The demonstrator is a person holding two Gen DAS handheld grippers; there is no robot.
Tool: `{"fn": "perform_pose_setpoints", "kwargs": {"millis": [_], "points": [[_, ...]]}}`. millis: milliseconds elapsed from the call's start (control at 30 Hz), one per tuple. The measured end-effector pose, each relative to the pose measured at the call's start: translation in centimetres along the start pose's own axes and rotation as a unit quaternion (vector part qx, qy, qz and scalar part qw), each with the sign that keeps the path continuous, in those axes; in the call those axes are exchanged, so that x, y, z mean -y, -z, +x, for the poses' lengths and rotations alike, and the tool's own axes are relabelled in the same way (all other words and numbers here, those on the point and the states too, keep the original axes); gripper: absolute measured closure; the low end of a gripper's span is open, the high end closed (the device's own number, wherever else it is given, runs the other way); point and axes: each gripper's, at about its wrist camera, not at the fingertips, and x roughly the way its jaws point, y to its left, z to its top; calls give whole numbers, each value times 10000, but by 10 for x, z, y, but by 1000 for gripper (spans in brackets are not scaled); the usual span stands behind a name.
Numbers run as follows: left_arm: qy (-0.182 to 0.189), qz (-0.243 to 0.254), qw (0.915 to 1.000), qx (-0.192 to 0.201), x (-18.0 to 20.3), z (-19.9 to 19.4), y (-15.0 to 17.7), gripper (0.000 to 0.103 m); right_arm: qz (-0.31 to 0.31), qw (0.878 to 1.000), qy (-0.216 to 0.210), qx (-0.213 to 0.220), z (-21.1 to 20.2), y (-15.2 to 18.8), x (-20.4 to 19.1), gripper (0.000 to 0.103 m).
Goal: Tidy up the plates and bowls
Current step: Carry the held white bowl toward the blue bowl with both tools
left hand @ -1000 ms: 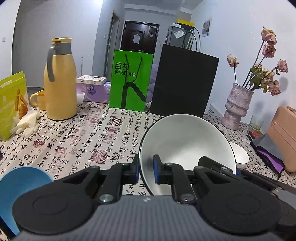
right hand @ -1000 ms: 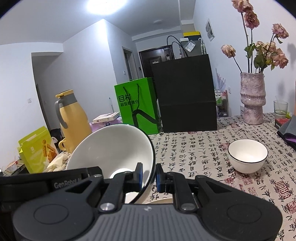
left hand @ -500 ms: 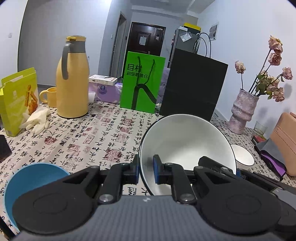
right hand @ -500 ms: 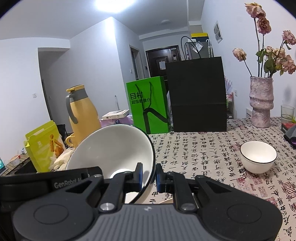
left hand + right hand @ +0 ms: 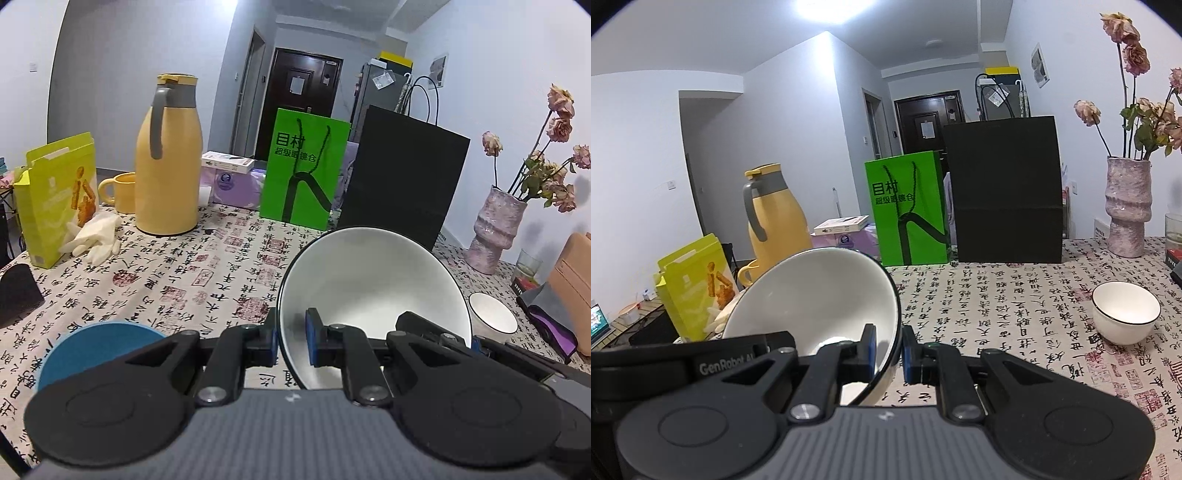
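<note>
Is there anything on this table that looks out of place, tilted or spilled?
Nothing is spilled or broken. The large white bowl stands steeply tilted only because the left gripper and the right gripper both pinch its rim. A pair of white gloves lies crumpled beside the yellow flask.

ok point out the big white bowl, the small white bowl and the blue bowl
big white bowl (image 5: pixel 373 280): left wrist view, inner wall.
small white bowl (image 5: pixel 1126 308): right wrist view, inside near the rim.
blue bowl (image 5: pixel 99 343): left wrist view, inner surface.
</note>
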Motion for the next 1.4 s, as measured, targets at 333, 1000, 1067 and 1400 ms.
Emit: {"fn": "perform_pose_setpoints", "kwargs": {"millis": [333,1000,1067,1400], "points": [[-68,-59,9999,72,-15,-14,1,89,-98,9999,-90,17,-6,2,-17,89],[-229,-273,9992,157,-49,-40,8,89,-310,9991,-295,2,-13,8,-55,89],[-247,-293,9991,155,-53,-42,8,89,-334,9989,-315,-13,-13,9,-59,89],[-337,-405,9985,121,-73,-45,12,89,-431,9982,-405,-134,-7,13,-77,89]]}}
